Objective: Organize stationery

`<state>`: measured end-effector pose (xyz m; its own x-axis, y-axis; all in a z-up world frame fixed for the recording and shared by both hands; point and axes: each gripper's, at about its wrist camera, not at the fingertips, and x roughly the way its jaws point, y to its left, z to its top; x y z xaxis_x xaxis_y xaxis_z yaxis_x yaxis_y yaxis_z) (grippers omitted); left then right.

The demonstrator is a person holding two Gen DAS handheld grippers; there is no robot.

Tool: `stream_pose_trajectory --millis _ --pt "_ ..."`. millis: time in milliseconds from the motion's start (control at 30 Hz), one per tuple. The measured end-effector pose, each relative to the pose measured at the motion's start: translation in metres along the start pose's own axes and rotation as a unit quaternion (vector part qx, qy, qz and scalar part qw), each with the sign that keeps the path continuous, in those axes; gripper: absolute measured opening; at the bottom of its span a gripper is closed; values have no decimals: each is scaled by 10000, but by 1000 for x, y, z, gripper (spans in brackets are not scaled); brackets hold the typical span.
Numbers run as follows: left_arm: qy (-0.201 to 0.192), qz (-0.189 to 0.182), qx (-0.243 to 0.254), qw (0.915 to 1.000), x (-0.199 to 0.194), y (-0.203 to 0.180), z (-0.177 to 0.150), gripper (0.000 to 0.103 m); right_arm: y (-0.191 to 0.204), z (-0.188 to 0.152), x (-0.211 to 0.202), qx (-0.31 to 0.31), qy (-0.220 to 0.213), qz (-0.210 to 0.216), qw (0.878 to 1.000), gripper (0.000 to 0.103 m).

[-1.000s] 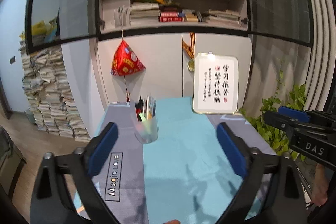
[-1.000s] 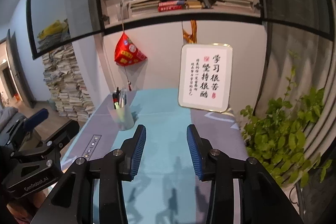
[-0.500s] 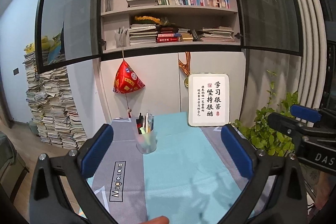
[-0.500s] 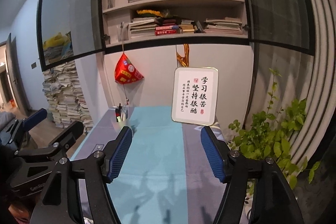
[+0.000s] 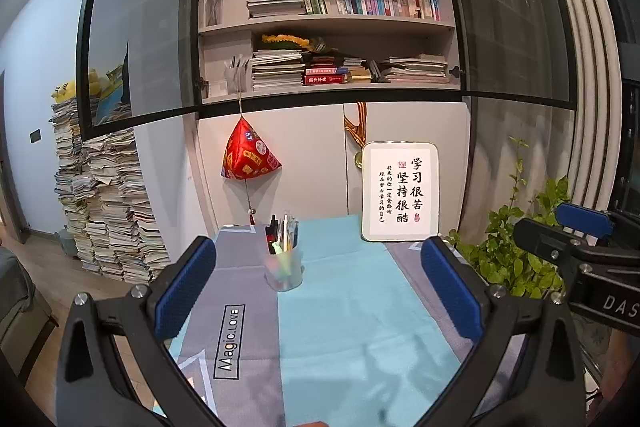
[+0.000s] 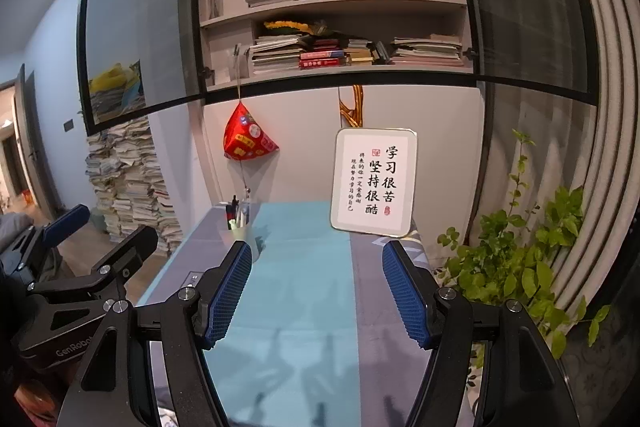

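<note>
Landmark: the clear pen cup (image 5: 283,269) stands on the desk mat (image 5: 360,307), on the line where the grey part meets the blue part.
Task thing: the pens and markers (image 5: 282,229) stand upright inside the pen cup, tips poking out of the top.
Right gripper (image 6: 316,291): its jaws have just been opening, from close together to far apart. Nothing is between them. It hangs over the blue part, near the pen cup but not touching it.
Left gripper (image 5: 318,283): jaws wide apart, nothing in them. The pen cup shows in the gap, farther back, well clear of both pads.
What changed: both cameras now see more of the bookshelf (image 5: 328,23) than a second ago, so both grippers have pulled up and back from the pen cup.
Other things: a framed sign (image 5: 400,197) leans on the wall behind the pen cup. No loose pens show on the mat.
What it means: with both grippers empty and everything in the cup, the tidying looks done, or close to it.
</note>
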<state>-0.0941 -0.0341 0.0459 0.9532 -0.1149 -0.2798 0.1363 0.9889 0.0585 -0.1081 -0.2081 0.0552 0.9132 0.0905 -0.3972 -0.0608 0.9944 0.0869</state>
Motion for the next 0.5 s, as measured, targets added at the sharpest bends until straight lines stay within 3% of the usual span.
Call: stream_pose_trajectory --millis 500 --pt "-9 24 -28 10000 -1 8 -3 102 7 -2 3 -32 51 28 10000 69"
